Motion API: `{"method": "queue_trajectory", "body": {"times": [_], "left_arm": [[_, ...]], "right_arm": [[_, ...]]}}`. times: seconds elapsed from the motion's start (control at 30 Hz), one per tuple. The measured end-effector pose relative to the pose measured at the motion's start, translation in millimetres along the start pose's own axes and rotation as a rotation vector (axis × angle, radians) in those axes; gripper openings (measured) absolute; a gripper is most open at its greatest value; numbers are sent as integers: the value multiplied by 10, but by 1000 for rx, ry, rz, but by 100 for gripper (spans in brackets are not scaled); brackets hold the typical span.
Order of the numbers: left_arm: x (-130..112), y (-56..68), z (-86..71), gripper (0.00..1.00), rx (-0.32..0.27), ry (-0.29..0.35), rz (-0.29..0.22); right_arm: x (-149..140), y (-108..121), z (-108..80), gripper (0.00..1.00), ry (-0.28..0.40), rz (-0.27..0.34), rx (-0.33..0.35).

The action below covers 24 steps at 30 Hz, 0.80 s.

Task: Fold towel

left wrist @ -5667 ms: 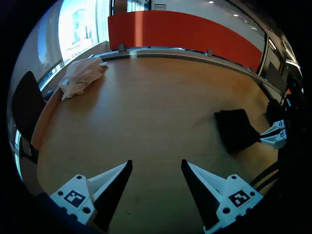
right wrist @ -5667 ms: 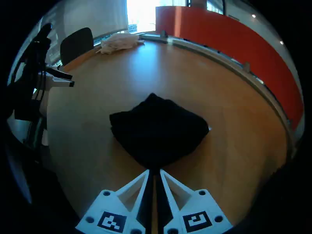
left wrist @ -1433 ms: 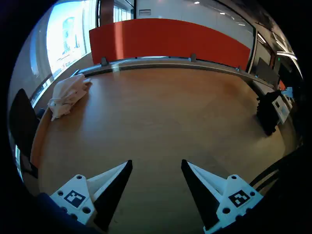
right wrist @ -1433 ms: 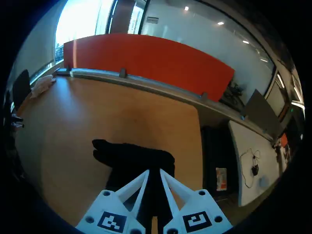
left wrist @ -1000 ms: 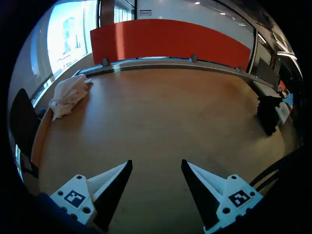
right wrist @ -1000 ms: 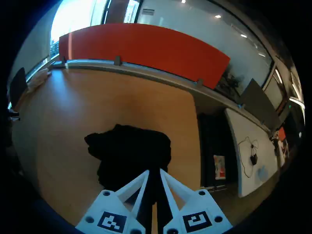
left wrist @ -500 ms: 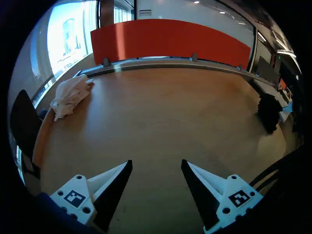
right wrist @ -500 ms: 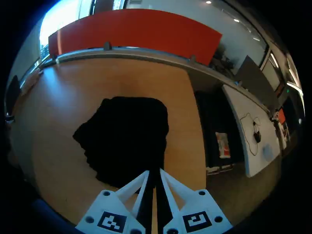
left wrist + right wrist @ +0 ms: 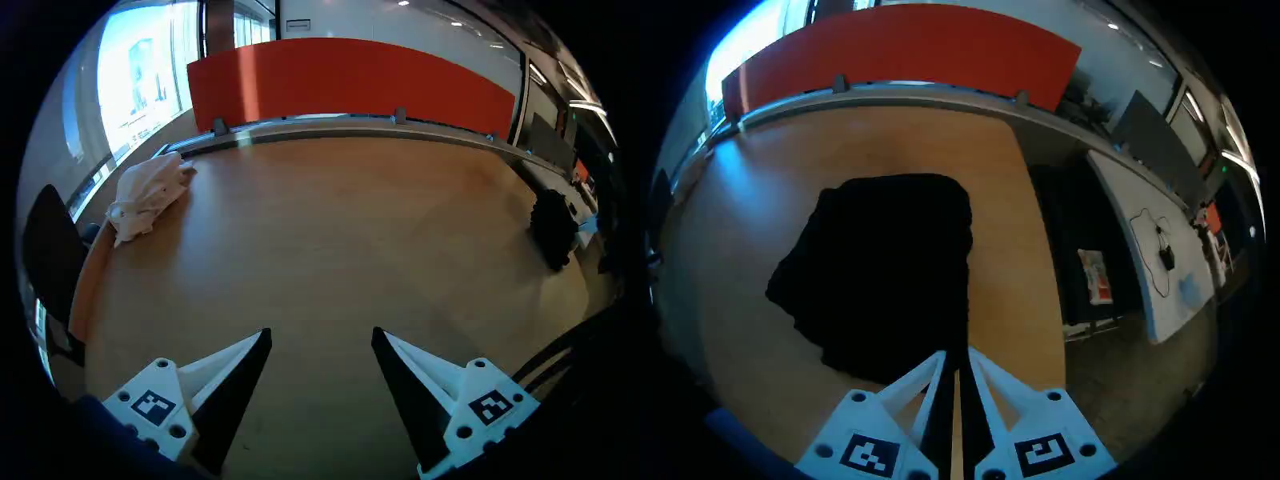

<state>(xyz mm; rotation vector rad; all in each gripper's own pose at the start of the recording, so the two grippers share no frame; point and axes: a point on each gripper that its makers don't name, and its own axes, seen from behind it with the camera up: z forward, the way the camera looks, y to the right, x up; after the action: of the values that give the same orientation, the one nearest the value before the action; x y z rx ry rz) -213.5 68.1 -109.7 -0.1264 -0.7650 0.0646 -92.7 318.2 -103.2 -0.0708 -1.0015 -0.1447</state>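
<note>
The black towel (image 9: pixel 880 272) is a soft, matte, rumpled mass with an uneven outline. In the right gripper view it spreads from my fingertips out over the wooden table (image 9: pixel 744 208). Its near edge runs in between the fingers of the right gripper (image 9: pixel 957 352), which are pressed nearly together and pinch the cloth. I cannot tell whether the rest of the towel rests on the wood or hangs just above it.

In the left gripper view the same towel (image 9: pixel 554 228) is a dark bunched lump at the table's far right edge. The left gripper (image 9: pixel 320 332) has its jaws wide apart with nothing between them, low over the near part of the table (image 9: pixel 320 240).

There is plenty of room. Smooth, pale orange-brown wood stretches bare from my left fingers to the far rim, where a grey rail carries a curved orange partition (image 9: pixel 352 80).

The right gripper view gives me the table's right edge, just beside the towel. Past it are a dark gap, the floor and a white desk (image 9: pixel 1152 240) with a thin cable on it.

The left gripper view gives me a crumpled white cloth heap (image 9: pixel 148 196) at the far left corner, well apart from the towel. It also shows a dark chair back (image 9: pixel 48 248) off the left edge and a bright window (image 9: pixel 140 80) behind.
</note>
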Motion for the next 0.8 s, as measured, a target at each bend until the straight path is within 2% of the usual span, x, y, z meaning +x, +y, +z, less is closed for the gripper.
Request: {"method": "queue_trajectory", "body": {"times": [0.17, 0.67, 0.8], "left_arm": [[-2, -5, -1, 93, 2, 0, -3], [13, -4, 18, 93, -2, -1, -6], [24, -6, 22, 93, -3, 0, -3]], "right_arm": [[-9, -13, 16, 4, -7, -2, -2], [-64, 4, 32, 7, 6, 45, -20], [-81, 4, 30, 12, 8, 51, -24]]}}
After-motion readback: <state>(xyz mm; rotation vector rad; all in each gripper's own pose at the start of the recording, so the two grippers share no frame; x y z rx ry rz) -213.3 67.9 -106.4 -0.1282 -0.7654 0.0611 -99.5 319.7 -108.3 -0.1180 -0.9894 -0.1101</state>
